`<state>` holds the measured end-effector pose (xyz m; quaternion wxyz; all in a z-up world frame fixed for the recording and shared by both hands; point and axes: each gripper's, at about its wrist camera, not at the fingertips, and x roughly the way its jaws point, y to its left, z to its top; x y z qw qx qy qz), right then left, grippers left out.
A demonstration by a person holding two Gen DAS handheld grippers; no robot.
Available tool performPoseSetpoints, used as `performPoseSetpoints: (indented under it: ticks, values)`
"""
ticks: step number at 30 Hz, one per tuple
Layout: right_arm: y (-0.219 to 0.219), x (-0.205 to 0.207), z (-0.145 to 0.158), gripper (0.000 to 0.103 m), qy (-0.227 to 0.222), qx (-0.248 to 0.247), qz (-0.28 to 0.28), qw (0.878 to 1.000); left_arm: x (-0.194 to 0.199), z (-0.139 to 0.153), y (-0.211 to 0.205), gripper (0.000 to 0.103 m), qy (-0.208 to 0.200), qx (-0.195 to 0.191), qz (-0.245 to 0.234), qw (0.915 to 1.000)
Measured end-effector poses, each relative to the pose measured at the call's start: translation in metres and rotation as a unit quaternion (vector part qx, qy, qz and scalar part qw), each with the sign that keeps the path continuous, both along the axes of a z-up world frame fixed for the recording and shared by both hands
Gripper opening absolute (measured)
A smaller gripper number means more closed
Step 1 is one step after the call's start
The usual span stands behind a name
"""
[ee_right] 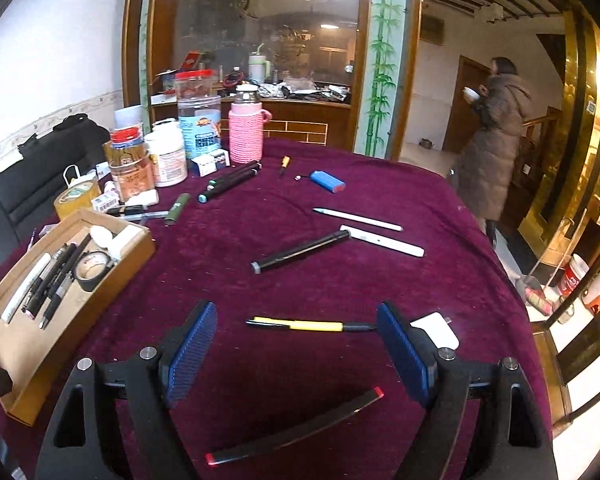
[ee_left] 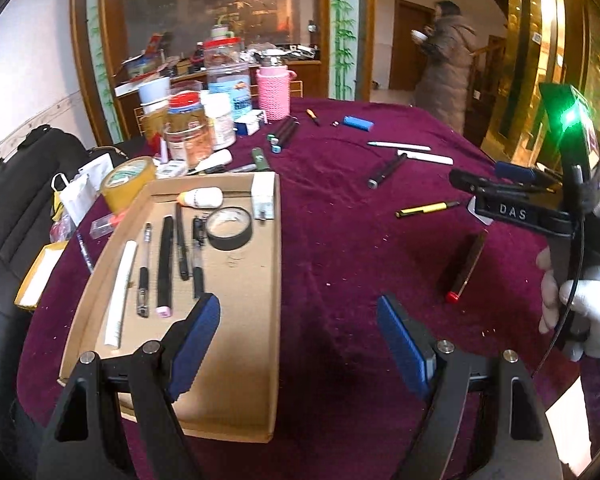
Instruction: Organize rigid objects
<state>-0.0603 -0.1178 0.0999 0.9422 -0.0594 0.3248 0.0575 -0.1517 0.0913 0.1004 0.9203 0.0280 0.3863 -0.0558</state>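
Over the surface (ee_right: pixel 380 288): I see both claws spread, empty.
Left claw (ee_left: pixel 299 338): beside cardboard tray (ee_left: pixel 240 360).
Right claw (ee_right: pixel 296 350): above red-capped marker (ee_right: pixel 296 426).
Yellow pen (ee_right: pixel 300 325): just beyond, untouched.

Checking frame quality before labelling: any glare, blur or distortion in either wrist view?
Left wrist view: strong barrel distortion, dark corners, a green LED flare on the right gripper, warm glare off the gold panel, and soft fingers. Right wrist view: same fisheye bend, blown-out gold glare at the right edge, but the yellow pen and cardboard tray read sharp.
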Motion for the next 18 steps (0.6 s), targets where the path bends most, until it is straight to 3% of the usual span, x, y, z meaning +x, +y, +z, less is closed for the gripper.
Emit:
performPoseSetpoints:
  ticks: [8, 10, 15, 18]
  values:
    - [-0.033, 0.016, -0.003, 0.086, 0.010, 0.002, -0.020, 1.000, 0.008, -0.008, -0.020, 0.080, 0.023, -0.001, -0.020, 0.9995]
    - [-0.060, 0.030, -0.003, 0.087, 0.018, 0.026, -0.046, 0.998, 0.010, -0.010, -0.026, 0.080, 0.032, -0.008, -0.027, 0.9991]
    - [-0.142, 0.056, -0.021, 0.087, 0.045, 0.156, -0.099, 0.982, 0.019, -0.019, -0.050, 0.080, 0.051, -0.008, -0.055, 0.9972]
    - [-0.167, 0.053, -0.040, 0.090, 0.041, 0.191, -0.121, 0.973, 0.030, -0.031, -0.072, 0.080, 0.070, -0.005, -0.079, 0.9945]
